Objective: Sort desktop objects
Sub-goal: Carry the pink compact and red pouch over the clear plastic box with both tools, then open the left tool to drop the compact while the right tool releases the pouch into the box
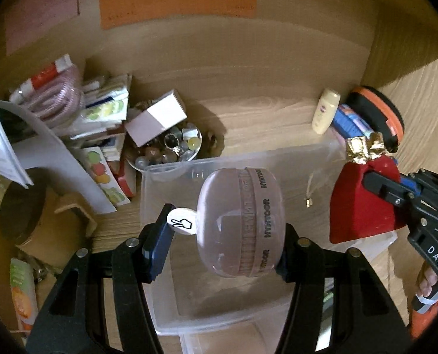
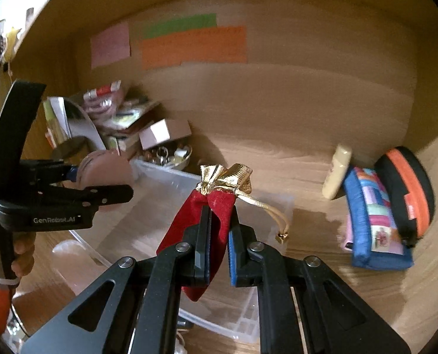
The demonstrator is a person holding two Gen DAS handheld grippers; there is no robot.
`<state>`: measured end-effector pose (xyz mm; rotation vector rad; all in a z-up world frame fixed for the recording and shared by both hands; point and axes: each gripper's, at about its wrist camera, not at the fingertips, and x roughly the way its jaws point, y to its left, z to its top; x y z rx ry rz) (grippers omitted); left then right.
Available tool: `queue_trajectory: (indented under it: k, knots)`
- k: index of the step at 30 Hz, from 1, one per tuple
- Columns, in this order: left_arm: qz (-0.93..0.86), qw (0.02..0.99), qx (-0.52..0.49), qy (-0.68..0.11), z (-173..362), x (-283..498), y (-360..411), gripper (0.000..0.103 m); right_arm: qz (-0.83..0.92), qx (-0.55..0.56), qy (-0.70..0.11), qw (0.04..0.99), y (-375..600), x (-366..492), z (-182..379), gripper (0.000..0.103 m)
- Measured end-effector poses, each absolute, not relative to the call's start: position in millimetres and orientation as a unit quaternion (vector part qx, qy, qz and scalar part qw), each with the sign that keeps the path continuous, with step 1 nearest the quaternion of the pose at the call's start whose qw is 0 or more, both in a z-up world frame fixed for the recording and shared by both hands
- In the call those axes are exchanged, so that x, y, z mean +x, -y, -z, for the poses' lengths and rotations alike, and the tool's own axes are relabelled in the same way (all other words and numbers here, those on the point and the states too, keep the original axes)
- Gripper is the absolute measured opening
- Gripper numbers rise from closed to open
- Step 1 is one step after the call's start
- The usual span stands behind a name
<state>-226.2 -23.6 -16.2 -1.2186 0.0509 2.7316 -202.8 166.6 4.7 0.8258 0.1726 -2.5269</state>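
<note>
Above the clear plastic bin point(image 1: 295, 159) in the middle of the wooden desk point(image 1: 263, 118), the left gripper point(image 1: 222, 244) seems to hold a pink round case point(image 1: 241, 224). To its right, the right gripper point(image 2: 219, 236) pinches a red velvet pouch point(image 2: 216, 206) over the bin's right edge.

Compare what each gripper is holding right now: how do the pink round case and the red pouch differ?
The pink round case is a hard, rounded shell with a printed band; the red pouch is soft velvet, gathered under a gold top with a dangling cord. The case fills the wide span of the left gripper, while the pouch is pinched flat in the nearly closed right gripper. Both are held above the clear plastic bin.
</note>
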Motion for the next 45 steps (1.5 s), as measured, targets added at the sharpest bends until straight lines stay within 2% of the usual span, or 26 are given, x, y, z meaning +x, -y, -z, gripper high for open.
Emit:
queue_trajectory:
  k: [18,45]
  knots:
    - [-0.882,0.078,-0.460,-0.071,47,-251,9,0.058,0.874,0.383,-0.162,0.250,-129,-236,31,0.008]
    - [-0.856,0.066,-0.496,-0.126,64,-262,-7,0.059,0.840,0.433,-0.198,0.260,-109,-245,54,0.010]
